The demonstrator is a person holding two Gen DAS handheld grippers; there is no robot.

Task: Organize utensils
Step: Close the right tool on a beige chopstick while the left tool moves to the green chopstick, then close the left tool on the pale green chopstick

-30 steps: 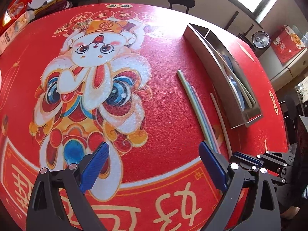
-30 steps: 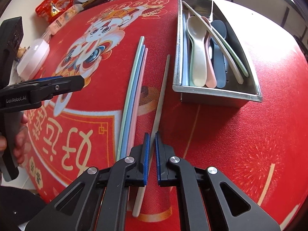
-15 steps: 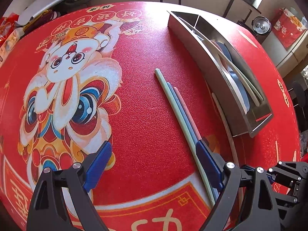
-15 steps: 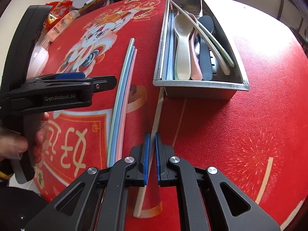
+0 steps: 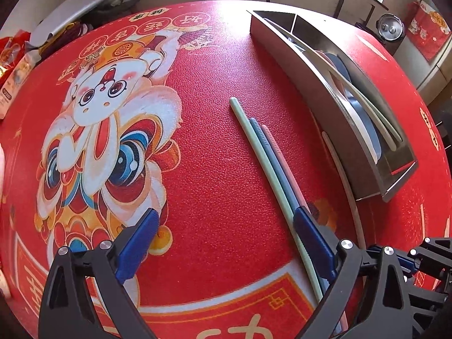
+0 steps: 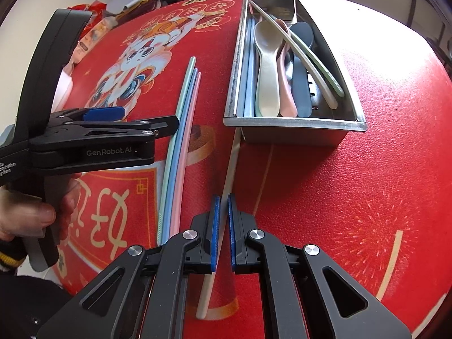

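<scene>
The right tongs (image 6: 223,226) pinch the cream chopstick (image 6: 230,163), its far tip aimed at twelve o'clock beside the steel tray (image 6: 293,121), probably to lift it in. The left tongs (image 5: 226,243), just widened and spread empty, straddle three pastel chopsticks (image 5: 268,155) lying together on the red worktop (image 5: 220,155). Its body reads "GenRobot.AI".

Four loose slim plastic chopsticks (image 6: 180,147) on table; three spoons (image 6: 267,65) in one steel tray (image 6: 293,125); two grippers.
</scene>
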